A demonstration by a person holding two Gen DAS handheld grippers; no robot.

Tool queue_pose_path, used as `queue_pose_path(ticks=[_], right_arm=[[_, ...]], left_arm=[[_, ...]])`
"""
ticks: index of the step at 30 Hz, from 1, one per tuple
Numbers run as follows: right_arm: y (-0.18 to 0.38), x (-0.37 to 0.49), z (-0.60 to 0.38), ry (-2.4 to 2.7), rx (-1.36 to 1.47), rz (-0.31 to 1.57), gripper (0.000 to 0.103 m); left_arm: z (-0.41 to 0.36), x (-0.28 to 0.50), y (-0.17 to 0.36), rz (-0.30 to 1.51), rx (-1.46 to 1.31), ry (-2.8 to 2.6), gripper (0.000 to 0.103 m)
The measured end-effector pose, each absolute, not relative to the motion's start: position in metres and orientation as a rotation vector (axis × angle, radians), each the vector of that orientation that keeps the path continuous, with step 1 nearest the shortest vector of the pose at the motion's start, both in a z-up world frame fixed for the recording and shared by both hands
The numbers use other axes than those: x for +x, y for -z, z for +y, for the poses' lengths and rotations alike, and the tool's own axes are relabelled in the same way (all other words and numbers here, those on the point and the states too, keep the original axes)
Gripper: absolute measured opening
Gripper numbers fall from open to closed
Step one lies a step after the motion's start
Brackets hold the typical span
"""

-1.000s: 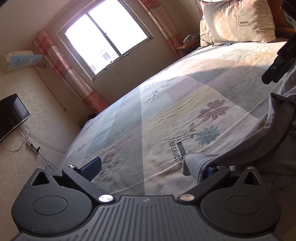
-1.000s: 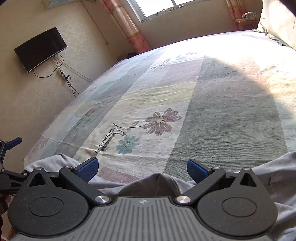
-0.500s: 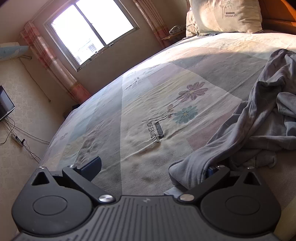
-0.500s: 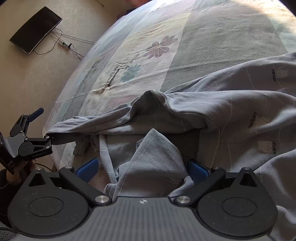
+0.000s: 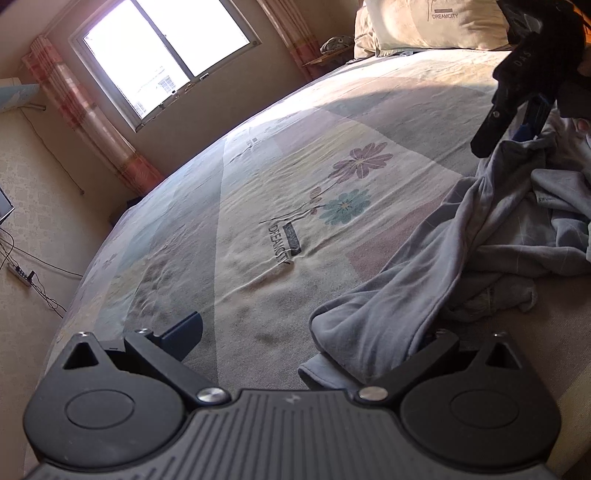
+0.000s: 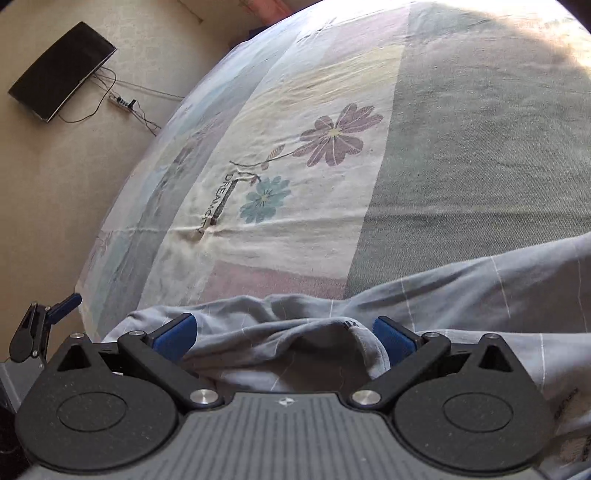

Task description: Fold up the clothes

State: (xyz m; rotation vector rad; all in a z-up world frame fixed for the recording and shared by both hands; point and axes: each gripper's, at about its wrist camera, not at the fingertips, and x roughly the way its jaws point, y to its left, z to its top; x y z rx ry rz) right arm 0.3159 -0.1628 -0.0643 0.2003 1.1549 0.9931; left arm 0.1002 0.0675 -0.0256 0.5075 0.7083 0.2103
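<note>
A grey garment (image 5: 424, 280) with thin pale lines lies crumpled on the near right part of the bed. One end of it is draped over the right finger of my left gripper (image 5: 306, 332), which is open; its blue left finger (image 5: 181, 334) is bare. My right gripper (image 6: 284, 332) is open too, its blue pads (image 6: 173, 338) wide apart, with a bunched fold of the garment (image 6: 295, 347) between them. In the left wrist view the right gripper (image 5: 511, 129) hovers over the garment's far end. The left gripper (image 6: 40, 321) shows at the bed's corner.
A patchwork bedsheet (image 5: 295, 184) with flowers and a "DREAMCITY" print covers the bed. Pillows (image 5: 436, 22) lie at the head. A window (image 5: 162, 55) with curtains is on the far wall. A television (image 6: 61, 70) and a power strip (image 6: 122, 100) are on the side wall.
The right gripper has tilted from looking down on the garment pile back towards the bed, and now shows over the garment's far end. The left gripper stays under the draped end.
</note>
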Motion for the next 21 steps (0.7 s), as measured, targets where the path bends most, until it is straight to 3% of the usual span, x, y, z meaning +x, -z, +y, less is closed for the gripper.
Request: queue_pose_path(ticks=[7, 21], right_arm=[[0.070, 0.243, -0.218, -1.016, 0.094, 1.171, 0.103], [0.050, 0.233, -0.222, -0.983, 0.251, 1.059, 0.103]], left_arm=[[0.069, 0.107, 0.038, 0.732, 0.512, -0.191, 0.103], [0.086, 0.128, 0.060, 0.756, 0.431, -0.267, 0.103]])
